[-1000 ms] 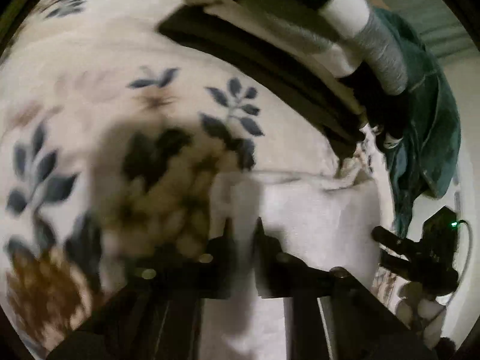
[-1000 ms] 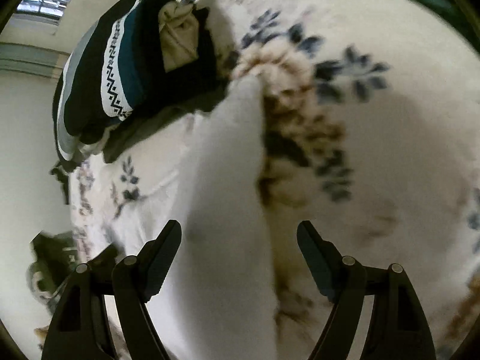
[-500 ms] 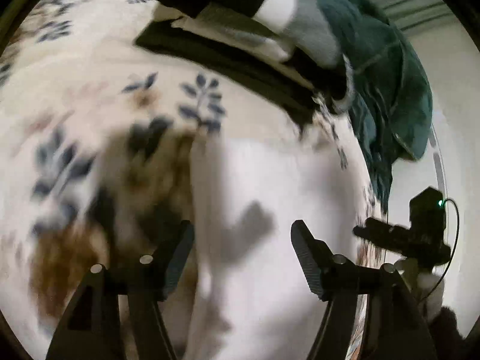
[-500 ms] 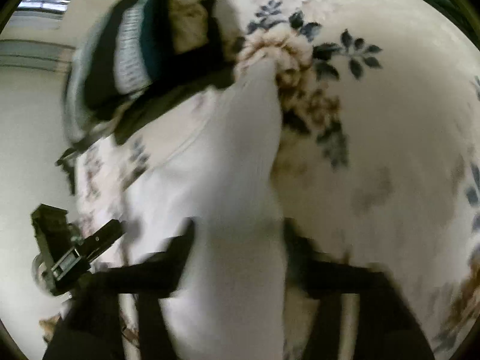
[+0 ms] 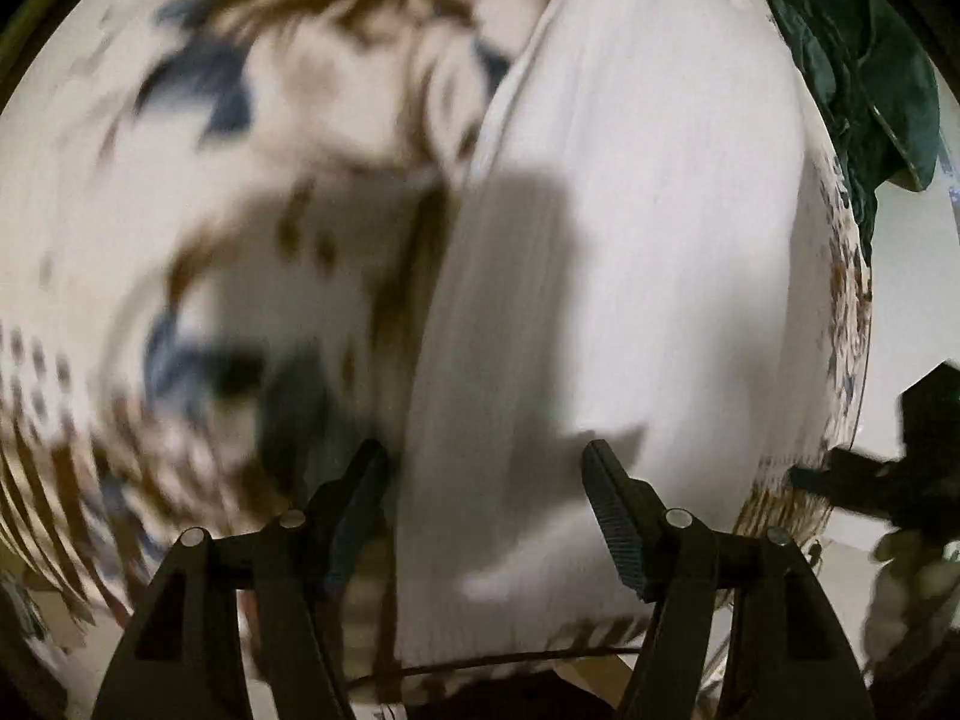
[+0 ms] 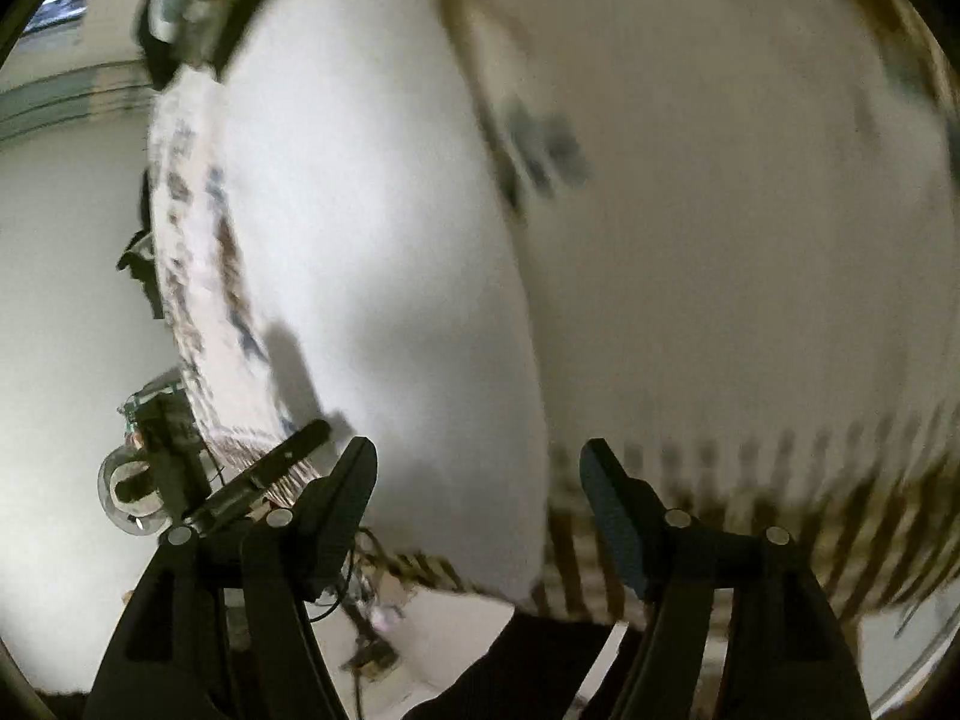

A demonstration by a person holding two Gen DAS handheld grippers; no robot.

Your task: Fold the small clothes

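Both views blurred w/ motion. Left tongs [image 5: 483, 480] spread wide, nothing between the fingers; white cloth [image 5: 600, 276] lies flat on the floral bedspread [image 5: 180, 210] just ahead of them. Right tongs [image 6: 477, 480] also spread apart & empty, over the same cloth's near end, close to the bed edge. Dark green garment [image 5: 864, 78] sits past the cloth, upper right in left view. Left tongs' arm visible lower left in right view
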